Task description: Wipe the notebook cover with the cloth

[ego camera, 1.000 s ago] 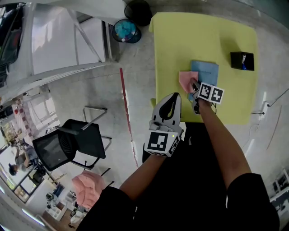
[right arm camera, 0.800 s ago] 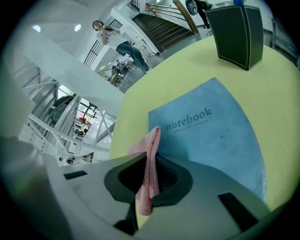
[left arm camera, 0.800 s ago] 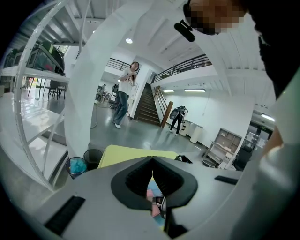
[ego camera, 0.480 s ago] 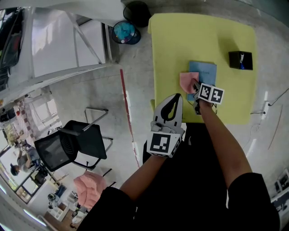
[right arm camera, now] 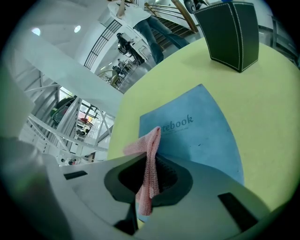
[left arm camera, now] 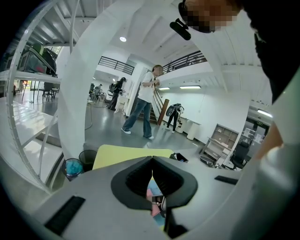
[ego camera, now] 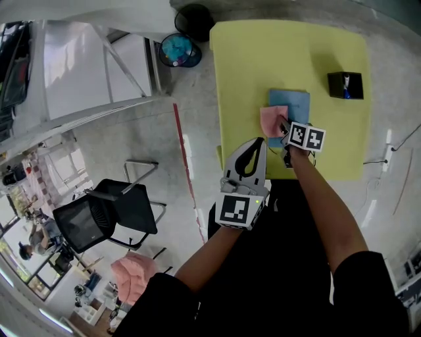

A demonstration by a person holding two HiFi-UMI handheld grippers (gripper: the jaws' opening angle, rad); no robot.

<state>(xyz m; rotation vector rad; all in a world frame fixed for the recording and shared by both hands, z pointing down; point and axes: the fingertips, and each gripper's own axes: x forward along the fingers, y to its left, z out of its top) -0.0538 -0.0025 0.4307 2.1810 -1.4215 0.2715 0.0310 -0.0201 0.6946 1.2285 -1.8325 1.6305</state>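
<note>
Notebook (ego camera: 295, 104): a blue cover is seen lying flat on the yellow table (ego camera: 256, 59), toward the table's near side; part of a printed title is shown in the right gripper view.
Cloth (ego camera: 272, 120): pink and knitted; it is laid over the notebook's left edge, with part of it spread onto the table beside the cover.
Right gripper (ego camera: 284, 126): its jaws are closed on a fold of the cloth, which is pinched between the pads and hangs out in front of them (the weave is plainly seen in the gripper's own view). The gripper is held at the notebook's near left part.
Left gripper (ego camera: 252, 143): its pads are pressed together at the tip and nothing is held between them. It is kept off the table's near edge, apart from notebook and cloth (both are glimpsed through the narrow slit below the pads).
Black box (ego camera: 346, 85): it is stood upright on the table, to the right of the notebook and farther off, well apart from it.
Floor: a black bin (ego camera: 194, 16) and a second bin with teal contents (ego camera: 179, 50) are set near the table's far left corner; a black chair (ego camera: 108, 210) is placed well to the left.
</note>
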